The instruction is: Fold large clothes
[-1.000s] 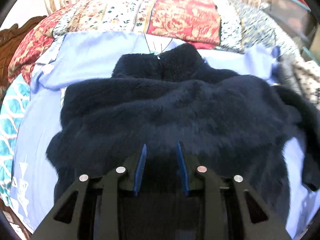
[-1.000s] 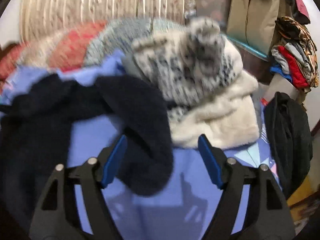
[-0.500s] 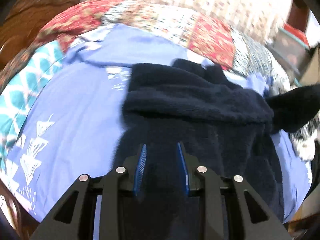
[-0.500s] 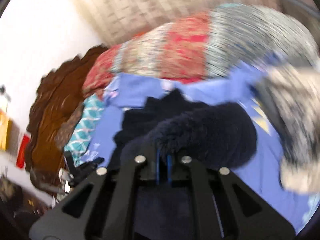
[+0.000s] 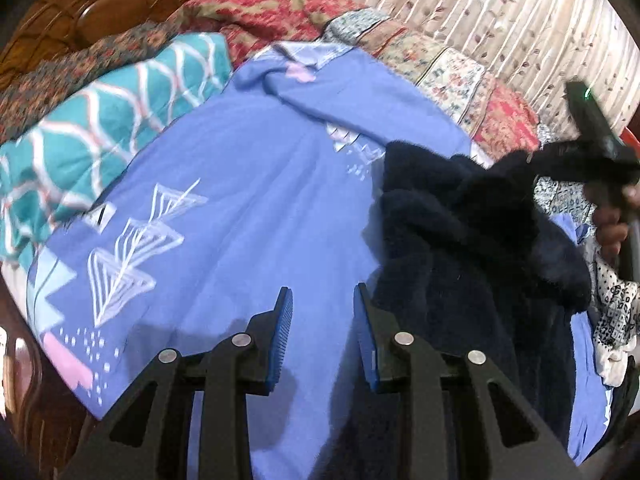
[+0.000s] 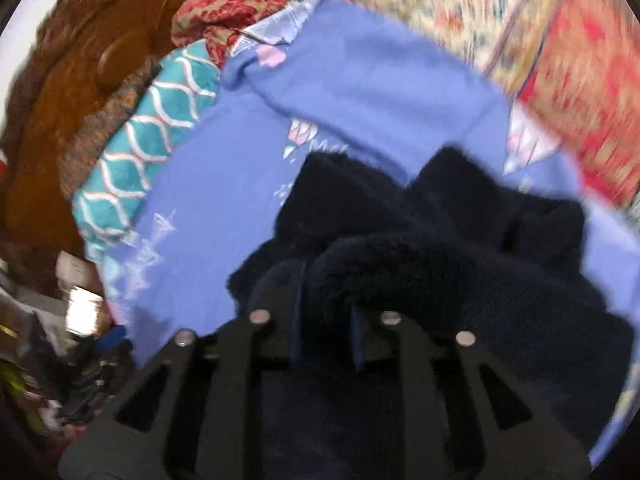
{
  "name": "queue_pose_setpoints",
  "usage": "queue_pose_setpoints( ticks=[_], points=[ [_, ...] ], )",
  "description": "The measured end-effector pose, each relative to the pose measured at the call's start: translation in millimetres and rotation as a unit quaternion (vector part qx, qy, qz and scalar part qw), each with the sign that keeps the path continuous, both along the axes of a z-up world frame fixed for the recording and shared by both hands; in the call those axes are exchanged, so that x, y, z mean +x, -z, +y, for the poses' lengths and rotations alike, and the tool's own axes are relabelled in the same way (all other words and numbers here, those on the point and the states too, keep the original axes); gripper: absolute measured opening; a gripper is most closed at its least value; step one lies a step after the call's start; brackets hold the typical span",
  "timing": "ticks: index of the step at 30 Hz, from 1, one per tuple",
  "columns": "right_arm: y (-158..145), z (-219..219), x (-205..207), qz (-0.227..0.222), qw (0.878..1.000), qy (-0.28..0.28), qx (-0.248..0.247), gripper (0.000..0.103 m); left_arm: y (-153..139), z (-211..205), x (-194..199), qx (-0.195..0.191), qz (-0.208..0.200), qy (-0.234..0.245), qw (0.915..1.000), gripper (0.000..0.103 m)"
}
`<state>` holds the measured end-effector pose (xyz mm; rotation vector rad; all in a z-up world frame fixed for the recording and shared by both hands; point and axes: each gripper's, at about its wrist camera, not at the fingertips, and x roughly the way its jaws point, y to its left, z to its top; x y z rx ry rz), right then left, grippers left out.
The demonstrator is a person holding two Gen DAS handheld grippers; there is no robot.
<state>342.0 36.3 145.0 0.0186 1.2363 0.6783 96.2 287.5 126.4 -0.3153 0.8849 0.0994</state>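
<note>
Through my left wrist camera, my left gripper (image 5: 323,320) hangs with its jaws parted and nothing between them above the blue sheet (image 5: 248,200), while the dark fleece garment (image 5: 460,264) lies bunched to its right, its length running from near me away toward the patchwork quilt (image 5: 452,76), one sleeve lifted up to my right gripper (image 5: 592,152) at the frame's edge. Through my right wrist camera, which is blurred, my right gripper (image 6: 326,312) seems clenched on a thick roll of the fleece (image 6: 420,248), the rest heaped on the sheet (image 6: 360,80) ahead.
</note>
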Motion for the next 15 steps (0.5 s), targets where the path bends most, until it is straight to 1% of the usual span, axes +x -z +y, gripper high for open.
queue_pose_setpoints(
  ticks=[1, 2, 3, 4, 6, 7, 8, 9, 10, 11, 12, 13, 14, 15],
  points=[
    [-2, -21, 0, 0.017, 0.998, 0.007, 0.055, 0.019, -3, -3, 5, 0.003, -0.006, 0.006, 1.0000, 0.054],
    [-10, -47, -2, 0.020, 0.995, 0.021, 0.095, 0.020, -9, -12, 17, 0.007, -0.014, 0.018, 0.9997, 0.054],
    [-18, -70, -8, 0.009, 0.993, 0.034, 0.116, 0.024, -13, -22, 28, 0.010, -0.021, 0.032, 0.9992, 0.054],
    [-24, -87, -13, -0.004, 0.991, 0.042, 0.125, 0.028, -17, -36, 42, 0.017, -0.028, 0.048, 0.9983, 0.054],
    [-40, -130, -27, -0.041, 0.987, 0.077, 0.138, 0.074, -24, -62, 62, 0.036, -0.043, 0.072, 0.9958, 0.054],
    [-48, -142, -32, -0.055, 0.984, 0.090, 0.143, 0.082, -27, -76, 73, 0.045, -0.045, 0.082, 0.9946, 0.054],
    [-58, -160, -39, -0.075, 0.979, 0.103, 0.160, 0.084, -32, -92, 87, 0.042, -0.046, 0.096, 0.9935, 0.054],
    [-70, -177, -47, -0.099, 0.971, 0.110, 0.187, 0.087, -37, -105, 96, 0.029, -0.052, 0.111, 0.9920, 0.054],
    [-77, -184, -50, -0.112, 0.968, 0.113, 0.192, 0.089, -40, -113, 99, 0.025, -0.058, 0.119, 0.9909, 0.054],
    [-85, -191, -54, -0.126, 0.966, 0.115, 0.193, 0.089, -47, -125, 105, 0.030, -0.069, 0.125, 0.9892, 0.054],
    [-94, -203, -59, -0.142, 0.962, 0.114, 0.205, 0.089, -49, -131, 106, 0.035, -0.074, 0.126, 0.9887, 0.054],
    [-100, -212, -64, -0.153, 0.959, 0.113, 0.211, 0.089, -52, -137, 109, 0.038, -0.078, 0.129, 0.9878, 0.054],
    [-102, -219, -67, -0.162, 0.958, 0.115, 0.206, 0.090, -53, -141, 112, 0.038, -0.080, 0.135, 0.9869, 0.054],
    [-103, -227, -71, -0.179, 0.958, 0.117, 0.190, 0.090, -52, -144, 116, 0.043, -0.079, 0.138, 0.9863, 0.054]
  ],
)
